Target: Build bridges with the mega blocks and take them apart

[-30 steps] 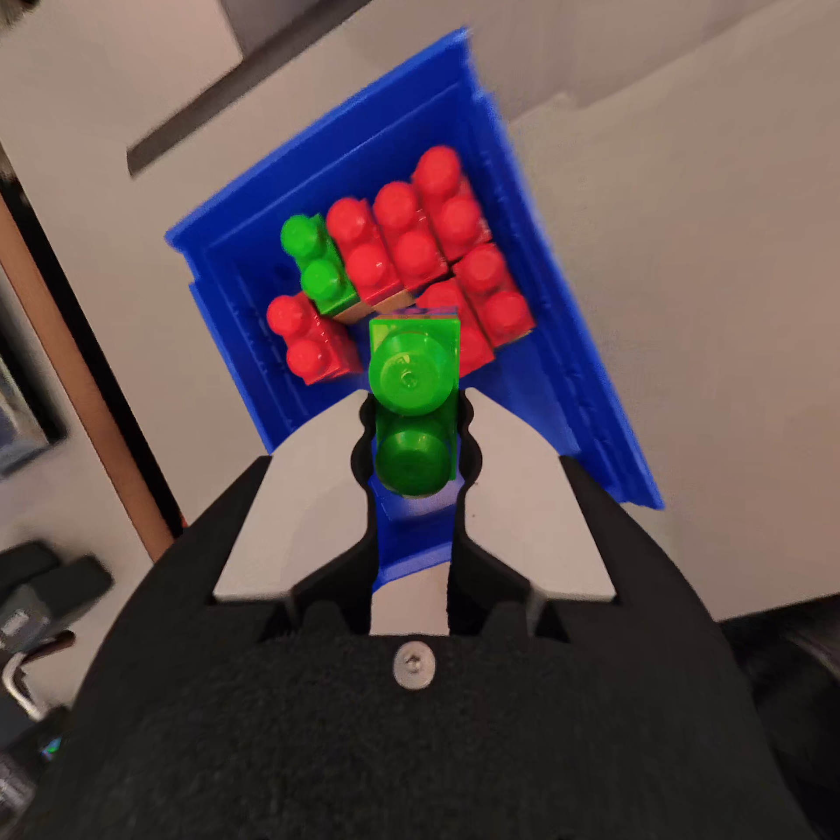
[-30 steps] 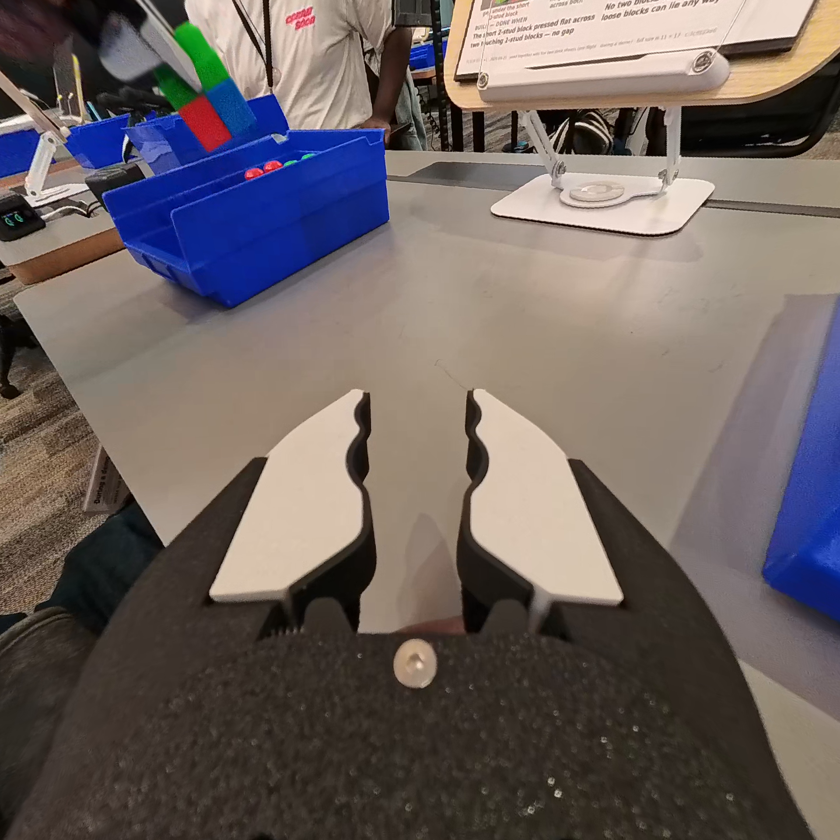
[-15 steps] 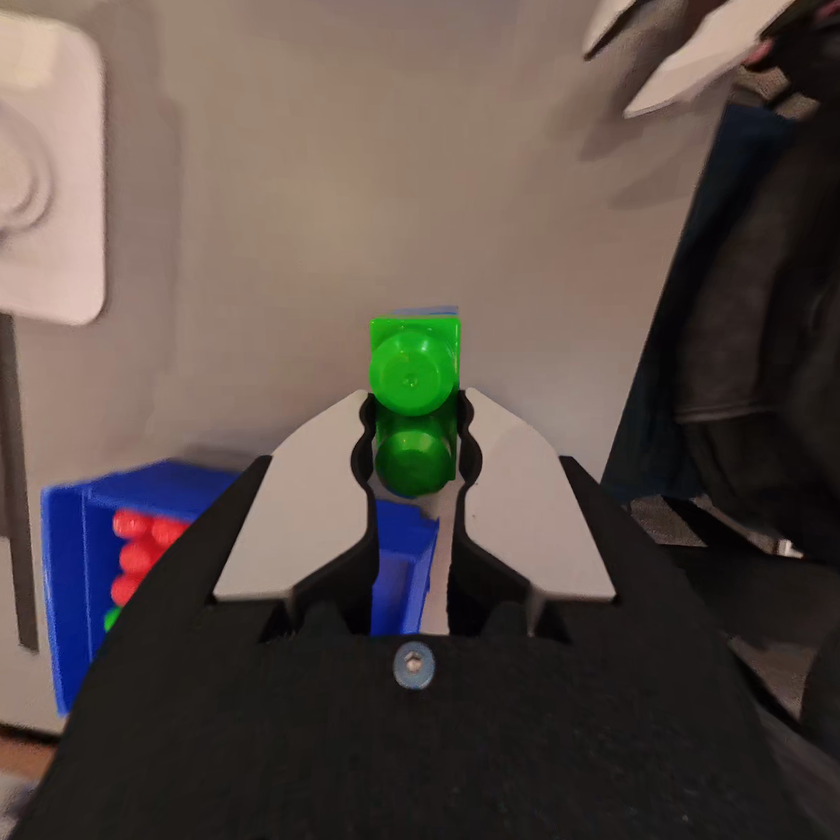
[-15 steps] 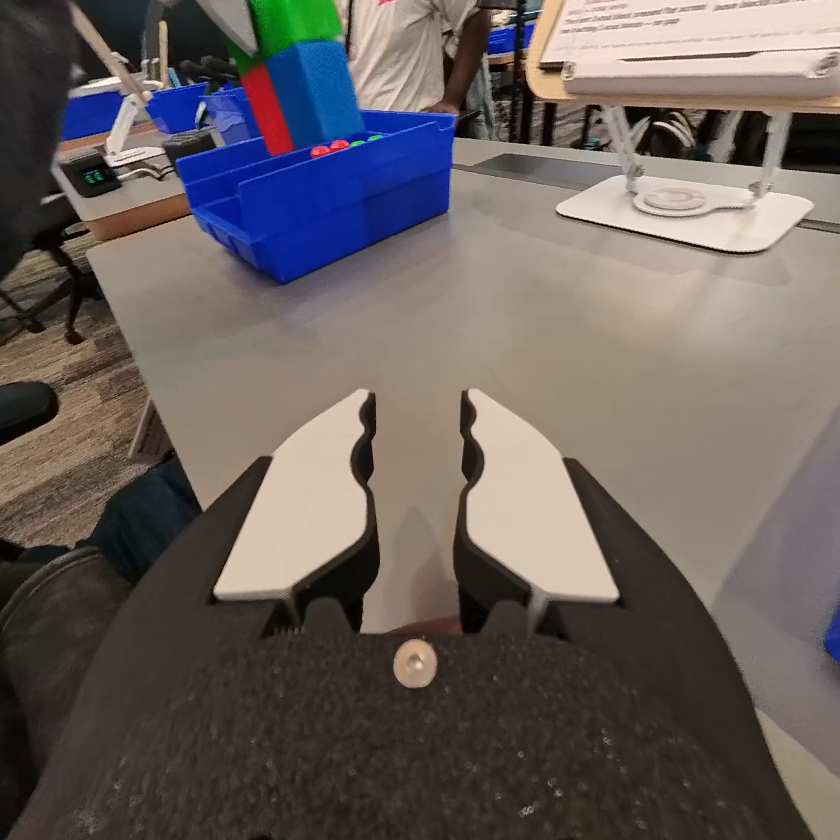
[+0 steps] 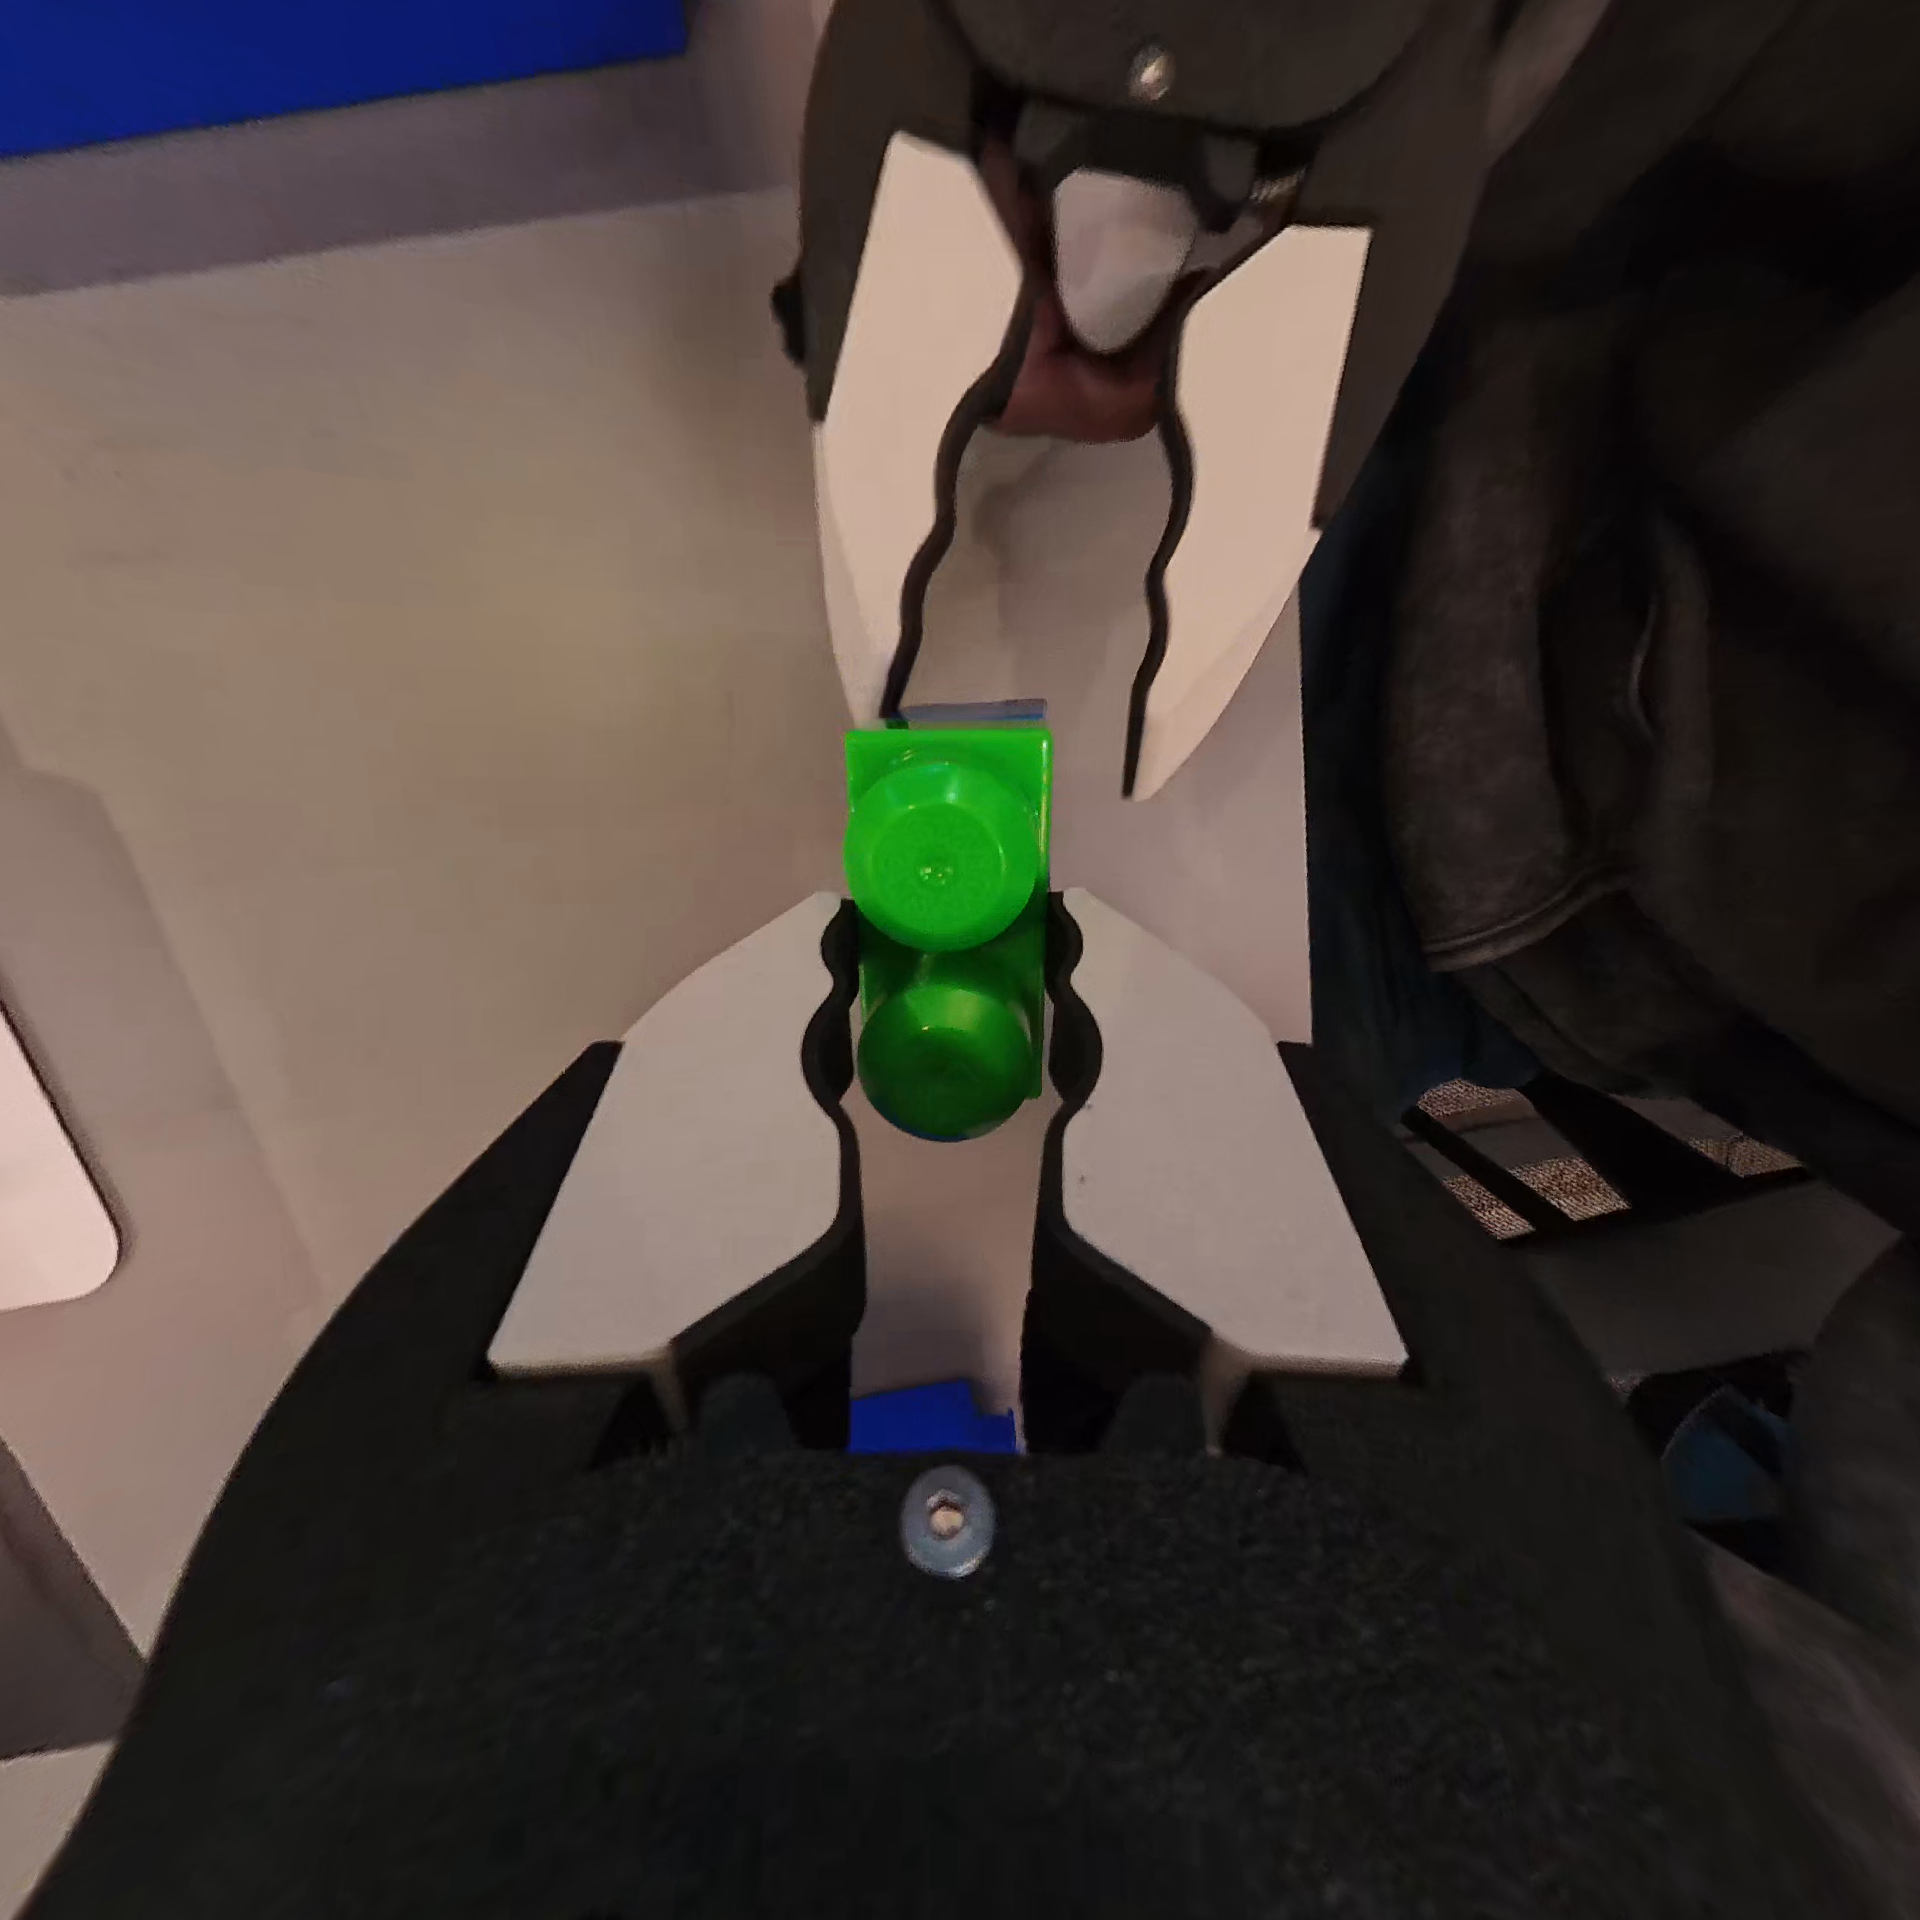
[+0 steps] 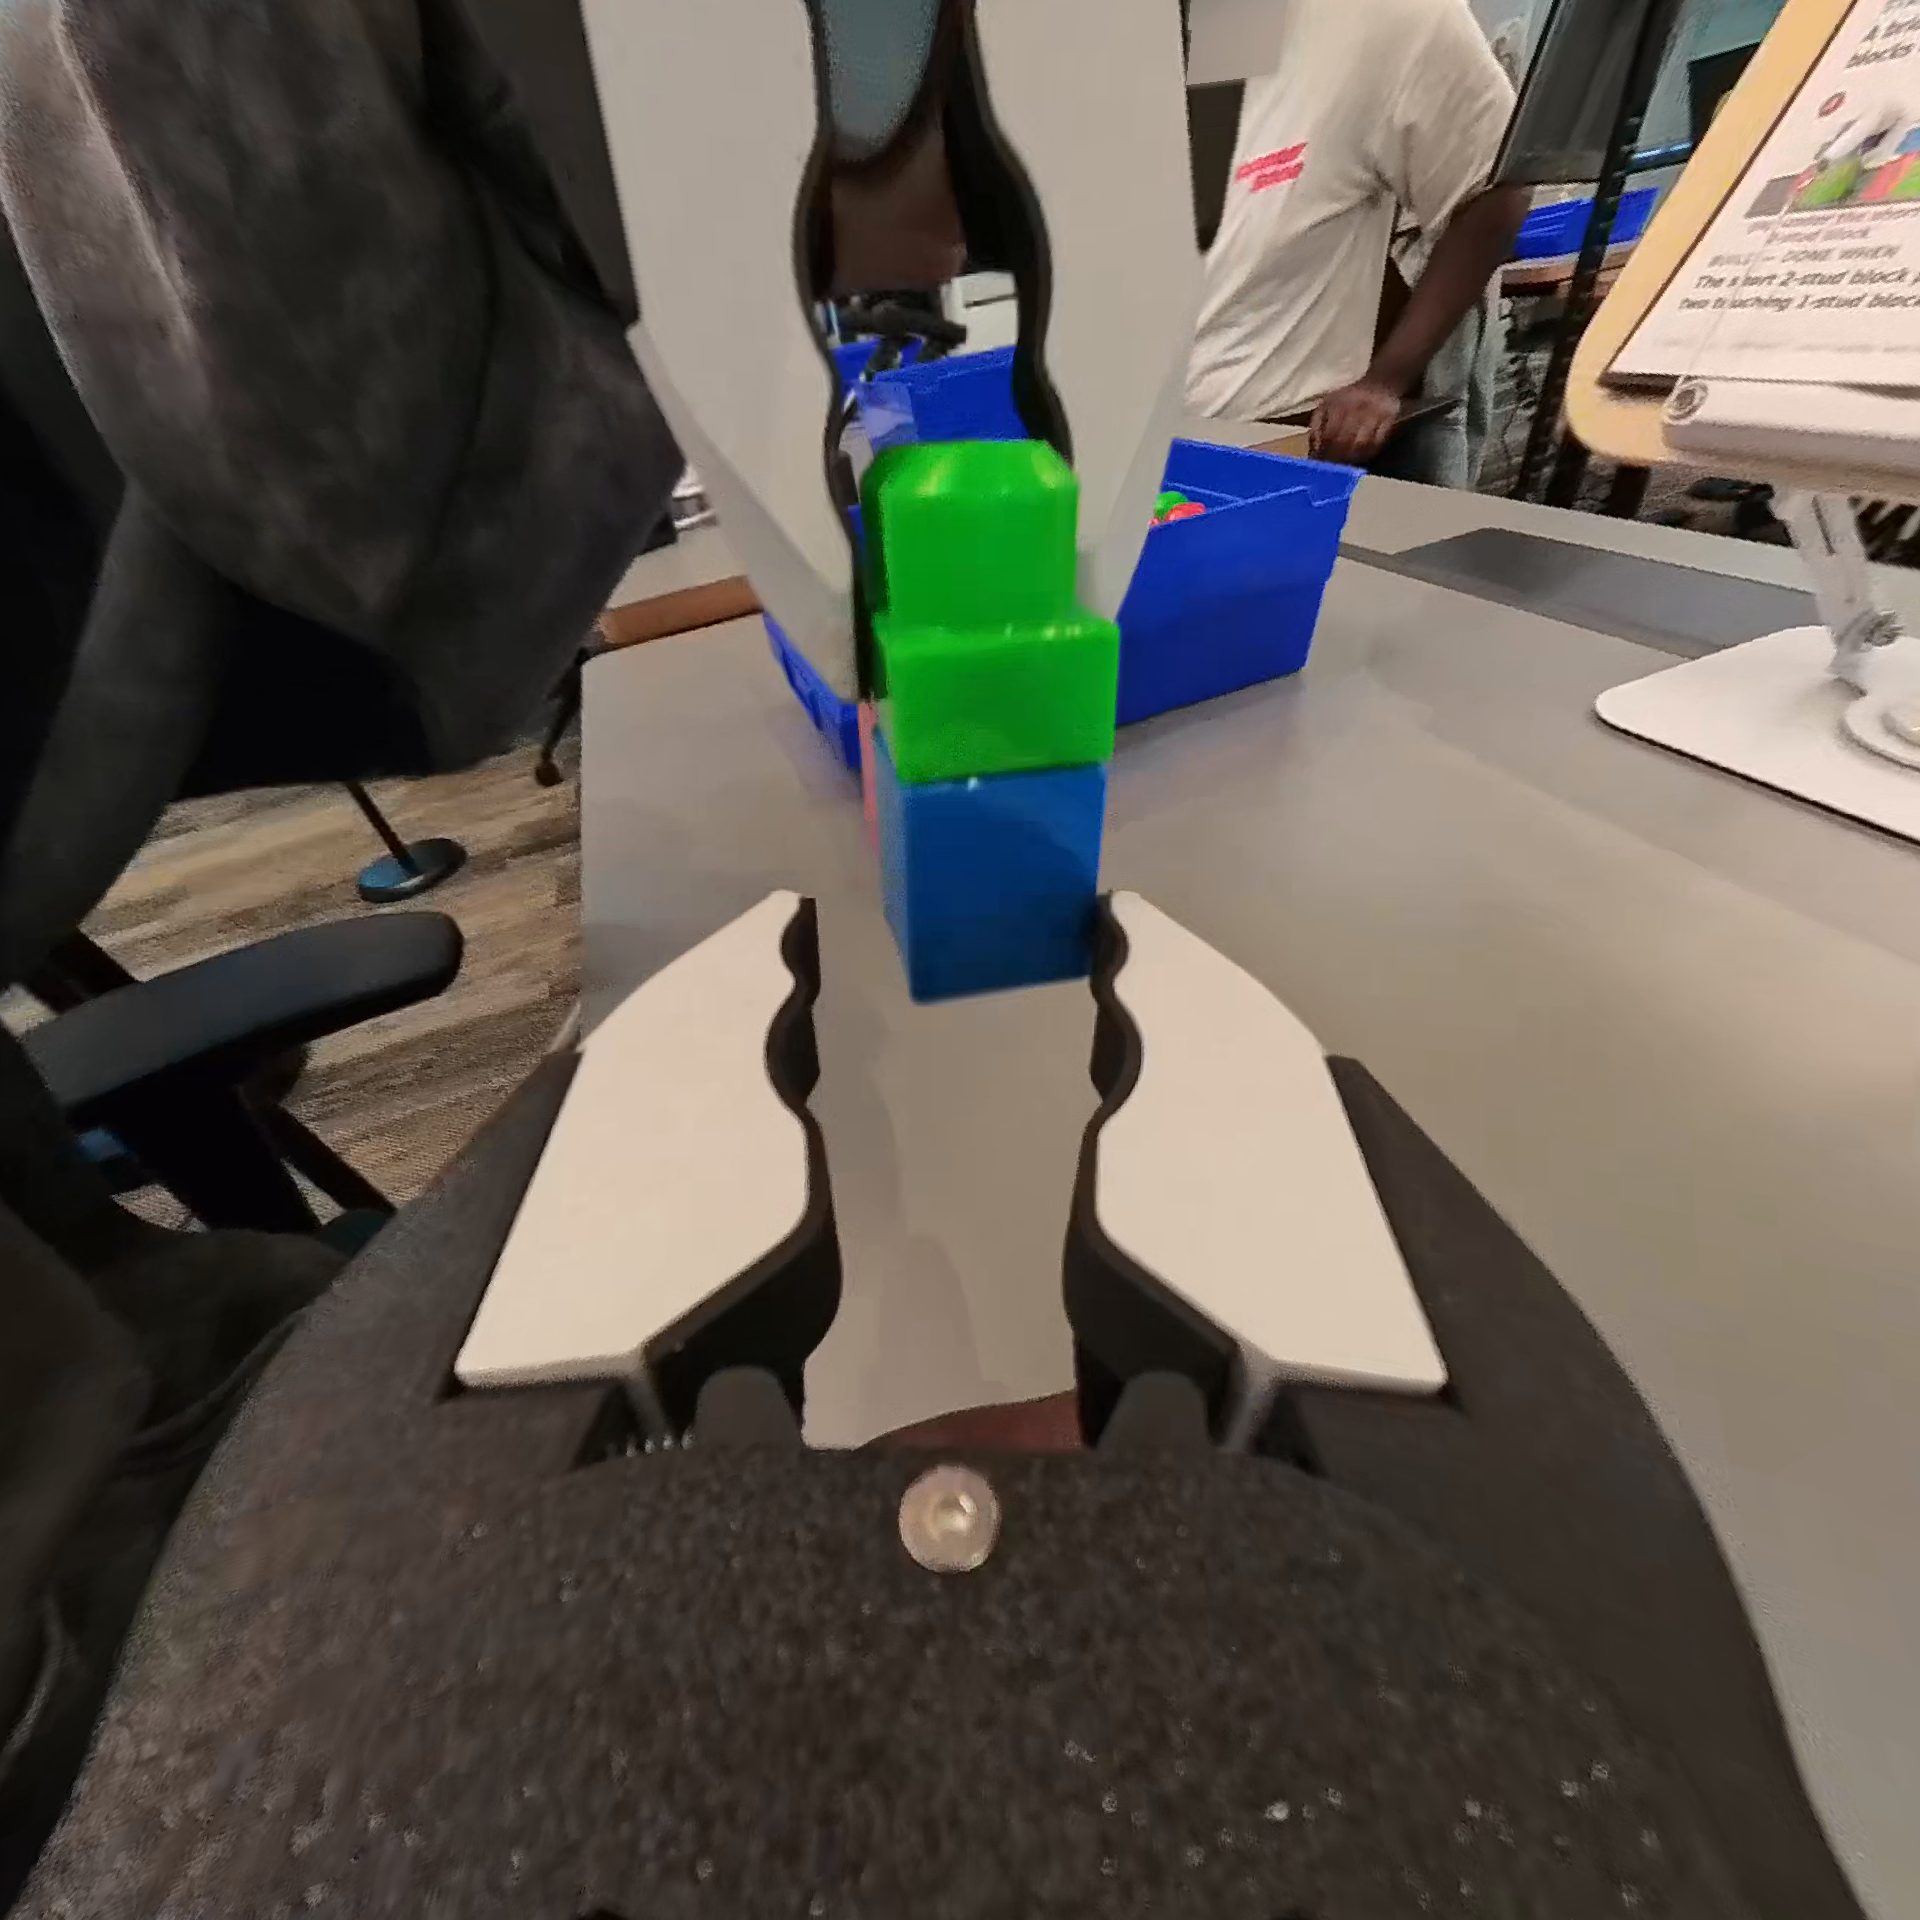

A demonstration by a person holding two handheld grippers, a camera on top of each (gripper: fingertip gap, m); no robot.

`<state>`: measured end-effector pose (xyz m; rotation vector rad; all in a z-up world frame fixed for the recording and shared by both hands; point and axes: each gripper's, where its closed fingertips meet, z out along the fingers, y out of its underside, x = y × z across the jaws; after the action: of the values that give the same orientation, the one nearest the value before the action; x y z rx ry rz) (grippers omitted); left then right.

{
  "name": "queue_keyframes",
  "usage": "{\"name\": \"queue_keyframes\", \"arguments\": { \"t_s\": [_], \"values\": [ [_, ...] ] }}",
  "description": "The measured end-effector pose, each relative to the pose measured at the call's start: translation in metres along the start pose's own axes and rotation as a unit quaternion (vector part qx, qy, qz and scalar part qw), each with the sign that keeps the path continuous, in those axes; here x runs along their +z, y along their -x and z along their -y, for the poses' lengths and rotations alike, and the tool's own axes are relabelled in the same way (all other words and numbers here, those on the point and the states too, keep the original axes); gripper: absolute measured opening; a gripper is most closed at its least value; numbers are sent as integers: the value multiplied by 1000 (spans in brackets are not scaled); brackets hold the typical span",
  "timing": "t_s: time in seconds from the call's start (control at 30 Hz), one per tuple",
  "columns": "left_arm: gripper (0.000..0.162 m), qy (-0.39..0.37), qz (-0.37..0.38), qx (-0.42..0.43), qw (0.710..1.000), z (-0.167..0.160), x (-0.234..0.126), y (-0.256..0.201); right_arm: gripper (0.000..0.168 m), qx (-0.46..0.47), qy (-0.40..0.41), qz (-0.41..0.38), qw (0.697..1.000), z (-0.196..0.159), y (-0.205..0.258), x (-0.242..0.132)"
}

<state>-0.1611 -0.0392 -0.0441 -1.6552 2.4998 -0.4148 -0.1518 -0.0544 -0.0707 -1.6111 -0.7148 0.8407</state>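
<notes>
My left gripper (image 5: 951, 914) is shut on a green two-stud block (image 5: 940, 862) and holds it in the air above the grey table (image 5: 416, 623). A blue block (image 6: 987, 883) hangs under the green block (image 6: 987, 665), with a sliver of a red block (image 6: 868, 769) behind it. My right gripper (image 6: 956, 914) is open, and the blue block's lower end sits between its fingertips. In the left wrist view the right gripper (image 5: 1013, 743) reaches in from the top, open. In the right wrist view the left gripper (image 6: 977, 623) comes down from above.
A blue bin (image 6: 1236, 592) with red and green blocks (image 6: 1174, 509) stands behind the stack. A white stand base (image 6: 1766, 727) holds an instruction board (image 6: 1766, 260) at the right. The table's edge (image 6: 582, 831), a chair armrest (image 6: 239, 997) and a standing person (image 6: 1351, 208) are around. Across from one pair of fingers to the other is roughly 4 cm.
My left gripper has carried the block stack from above the bin over to my right gripper. The stack's blue end now sits between the right fingertips. The right gripper stayed open.
</notes>
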Motion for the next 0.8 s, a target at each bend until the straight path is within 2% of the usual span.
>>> {"name": "queue_keyframes", "arguments": {
  "t_s": [0.07,0.3,0.53,0.63,0.7,0.8],
  "values": [
    [34,-4,-6,7,1000,5,4,-3,39,3,-2,1,1000,1,-3,2],
    [34,-41,-22,6,999,11,6,-5,37,17,-3,31,999,-3,-2,0],
    [33,-38,-11,9,999,5,9,-7,36,6,27,34,999,-11,-1,6],
    [33,-108,-7,-8,994,18,-6,-2,36,-14,95,7,995,-39,-9,9],
    [33,-179,-17,-24,983,30,-32,-1,36,16,70,13,997,-38,-8,8],
    [33,-187,17,-32,982,20,-44,3,36,6,83,-10,996,-35,-13,1]
  ]
}}
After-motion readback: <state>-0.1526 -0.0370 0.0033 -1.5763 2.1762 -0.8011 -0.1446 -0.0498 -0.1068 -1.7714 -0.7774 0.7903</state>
